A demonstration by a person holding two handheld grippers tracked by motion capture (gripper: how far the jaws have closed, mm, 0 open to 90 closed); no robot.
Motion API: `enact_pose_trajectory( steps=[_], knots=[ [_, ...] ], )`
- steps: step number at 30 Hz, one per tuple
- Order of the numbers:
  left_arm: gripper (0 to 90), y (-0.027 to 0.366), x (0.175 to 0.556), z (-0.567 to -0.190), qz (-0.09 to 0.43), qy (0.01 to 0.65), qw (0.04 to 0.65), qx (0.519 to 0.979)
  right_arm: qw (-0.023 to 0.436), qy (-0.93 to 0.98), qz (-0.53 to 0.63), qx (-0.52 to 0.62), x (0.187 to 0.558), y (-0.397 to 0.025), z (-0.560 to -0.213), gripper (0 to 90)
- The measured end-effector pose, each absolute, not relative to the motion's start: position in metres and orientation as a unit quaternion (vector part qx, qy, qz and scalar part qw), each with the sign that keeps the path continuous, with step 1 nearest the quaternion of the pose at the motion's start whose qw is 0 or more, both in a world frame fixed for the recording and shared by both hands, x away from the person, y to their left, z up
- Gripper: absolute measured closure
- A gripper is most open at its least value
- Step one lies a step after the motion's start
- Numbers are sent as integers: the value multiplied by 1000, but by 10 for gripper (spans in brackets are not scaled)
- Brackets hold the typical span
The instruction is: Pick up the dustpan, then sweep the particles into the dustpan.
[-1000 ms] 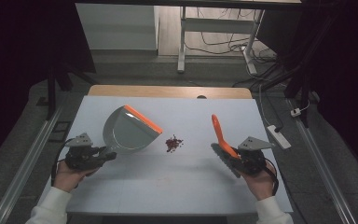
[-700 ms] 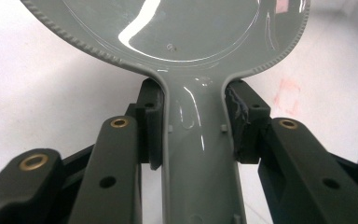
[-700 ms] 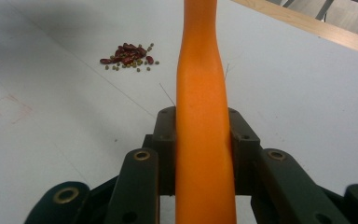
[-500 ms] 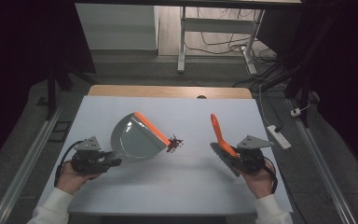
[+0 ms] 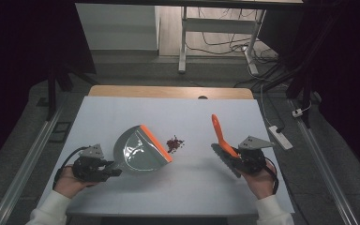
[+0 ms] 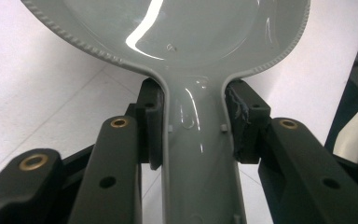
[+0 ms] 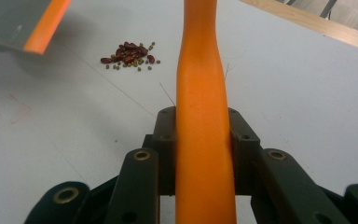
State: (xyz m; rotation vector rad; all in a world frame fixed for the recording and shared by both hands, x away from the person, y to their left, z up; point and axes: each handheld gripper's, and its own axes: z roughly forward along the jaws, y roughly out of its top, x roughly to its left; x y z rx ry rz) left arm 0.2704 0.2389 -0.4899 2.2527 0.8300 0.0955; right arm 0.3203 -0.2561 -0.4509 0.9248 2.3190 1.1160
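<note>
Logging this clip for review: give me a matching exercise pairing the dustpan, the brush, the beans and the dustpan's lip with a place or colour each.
Things:
1. dustpan
2. brush
3. pile of beans
4. dustpan lip

Descriptions:
A. loose on the table, between the two tools
B. orange strip along a grey edge
C. grey handle clamped in the left gripper
D. orange handle clamped in the right gripper

Pairs: 1-C, 2-D, 3-A, 4-B
</note>
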Motion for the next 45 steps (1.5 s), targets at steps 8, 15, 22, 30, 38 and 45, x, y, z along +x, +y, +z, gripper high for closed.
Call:
enact_pose_trajectory(
  steps=[8, 15, 22, 30, 38, 45],
  knots=[
    [612, 226, 273, -497, 27, 309, 331, 891, 200, 832, 400, 328, 320, -255, -452, 696],
    [612, 220, 276, -503, 15, 309, 322, 895, 199, 835, 397, 325, 320, -253, -454, 695],
    [611, 219, 280, -505, 12, 314, 318, 894, 201, 834, 402, 321, 322, -250, -450, 695],
    [611, 218, 282, -505, 7, 316, 321, 893, 194, 833, 415, 311, 342, -227, -440, 696],
    [610, 217, 282, -506, 6, 314, 319, 894, 185, 838, 416, 300, 362, -194, -437, 695],
    [610, 217, 283, -507, 6, 318, 320, 893, 180, 839, 415, 302, 381, -173, -436, 696]
  ],
)
